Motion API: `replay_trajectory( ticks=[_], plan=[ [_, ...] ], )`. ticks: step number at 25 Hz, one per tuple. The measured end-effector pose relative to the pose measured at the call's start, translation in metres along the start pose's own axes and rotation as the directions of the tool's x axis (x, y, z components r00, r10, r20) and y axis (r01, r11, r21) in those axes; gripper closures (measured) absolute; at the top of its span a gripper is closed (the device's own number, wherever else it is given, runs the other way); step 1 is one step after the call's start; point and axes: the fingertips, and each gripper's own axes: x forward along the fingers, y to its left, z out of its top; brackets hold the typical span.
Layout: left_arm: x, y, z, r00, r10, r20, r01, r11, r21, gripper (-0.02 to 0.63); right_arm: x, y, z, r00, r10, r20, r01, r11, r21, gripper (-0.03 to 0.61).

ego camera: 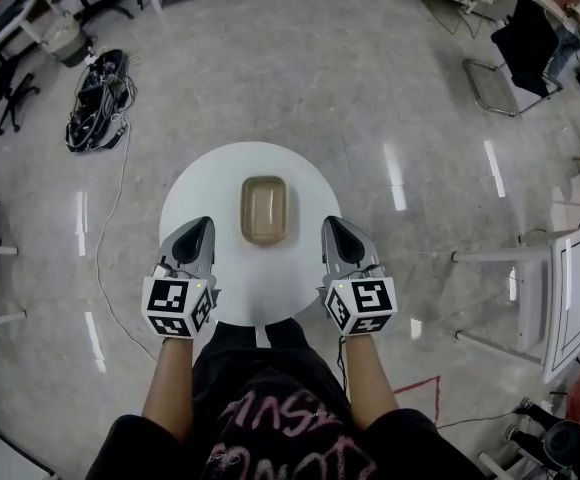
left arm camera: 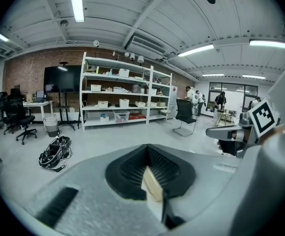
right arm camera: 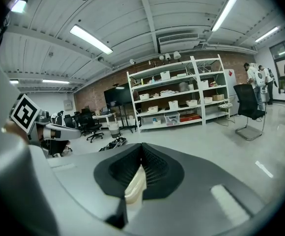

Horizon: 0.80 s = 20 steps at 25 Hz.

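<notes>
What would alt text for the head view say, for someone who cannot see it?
Seen from above, a person holds the left gripper and right gripper at a round white table, flanking a tan rectangular tray at its centre.

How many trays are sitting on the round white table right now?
1. A tan tray sits at the middle of the round white table, between the left tool and the right tool, touching neither. Only the spots under the tools are hidden.
</notes>
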Motion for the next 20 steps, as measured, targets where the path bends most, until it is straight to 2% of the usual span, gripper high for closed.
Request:
replay_trajectory(
  ticks=[9, 20],
  plan=[
    [0.019, 0.011, -0.008, 0.999, -0.035, -0.016, 0.035, 0.999, -0.018, 0.614, 0.019, 0.005, -0.006, 1.000, -0.011, -0.017, 0.011, 1.000, -0.003, 0.568],
    [0.050, 0.022, -0.039, 0.995, -0.071, -0.071, 0.067, 0.996, -0.064, 0.614, 0.047, 0.006, -0.035, 0.997, -0.011, -0.082, 0.012, 1.000, 0.003, 0.568]
  ],
)
